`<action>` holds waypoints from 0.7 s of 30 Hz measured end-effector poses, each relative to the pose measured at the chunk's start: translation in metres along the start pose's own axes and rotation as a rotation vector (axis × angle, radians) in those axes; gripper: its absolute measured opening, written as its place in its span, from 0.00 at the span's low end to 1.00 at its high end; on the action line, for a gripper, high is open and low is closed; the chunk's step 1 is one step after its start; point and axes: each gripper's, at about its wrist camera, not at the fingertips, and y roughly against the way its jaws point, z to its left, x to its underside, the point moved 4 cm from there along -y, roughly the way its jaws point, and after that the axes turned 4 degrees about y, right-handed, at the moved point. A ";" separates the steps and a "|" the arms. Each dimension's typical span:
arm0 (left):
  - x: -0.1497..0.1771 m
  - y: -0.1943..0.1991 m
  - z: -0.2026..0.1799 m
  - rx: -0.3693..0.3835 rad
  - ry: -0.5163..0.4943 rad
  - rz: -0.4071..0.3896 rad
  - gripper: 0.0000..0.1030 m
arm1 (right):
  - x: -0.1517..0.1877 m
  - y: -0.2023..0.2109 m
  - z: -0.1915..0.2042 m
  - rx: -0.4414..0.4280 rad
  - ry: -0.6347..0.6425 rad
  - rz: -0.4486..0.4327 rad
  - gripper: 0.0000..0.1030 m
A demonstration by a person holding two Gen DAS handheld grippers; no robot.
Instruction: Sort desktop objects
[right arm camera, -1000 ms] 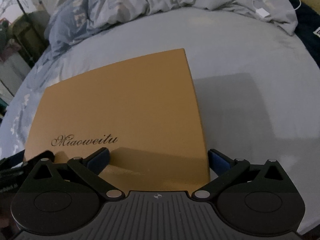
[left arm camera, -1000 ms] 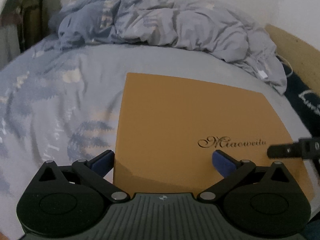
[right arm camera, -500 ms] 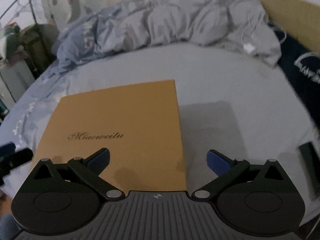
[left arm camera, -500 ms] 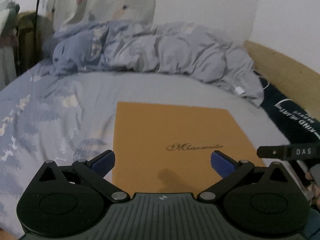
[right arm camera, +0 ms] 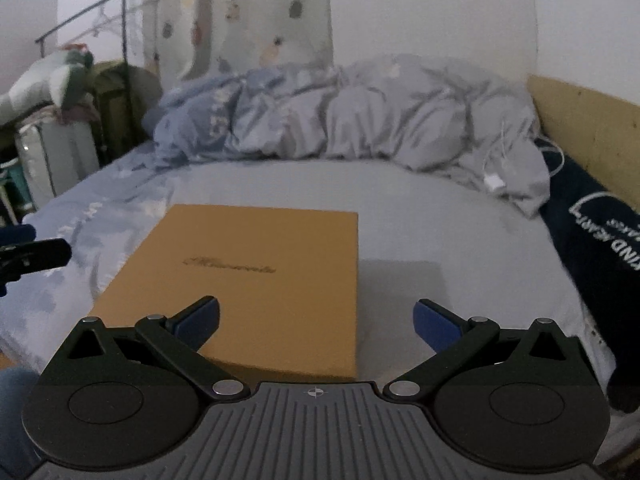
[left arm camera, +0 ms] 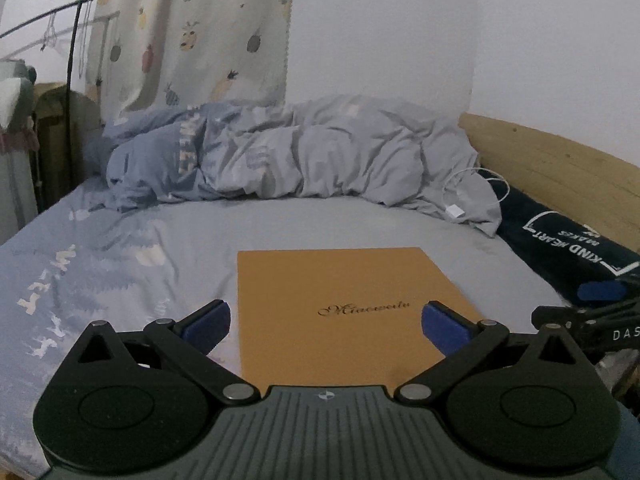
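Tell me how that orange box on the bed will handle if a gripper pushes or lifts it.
The box looks flat, wide and sharp-edged, so it is probably stiff and unlikely to tip or roll. It lies on a soft bedsheet, so a push may drag fabric rather than slide cleanly. It looks wider than the left gripper opening, so an edge grip seems likelier.

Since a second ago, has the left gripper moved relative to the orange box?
Yes. The left gripper has pulled back and tilted up: the orange box now looks smaller, and the curtain has come into view.
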 end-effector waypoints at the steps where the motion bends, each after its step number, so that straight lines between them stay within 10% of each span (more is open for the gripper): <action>1: 0.003 0.003 -0.001 0.004 -0.006 -0.006 1.00 | 0.003 0.004 0.002 -0.007 0.001 -0.003 1.00; 21: 0.030 0.009 -0.008 0.040 0.040 0.023 1.00 | 0.041 0.017 0.005 -0.027 -0.028 0.024 1.00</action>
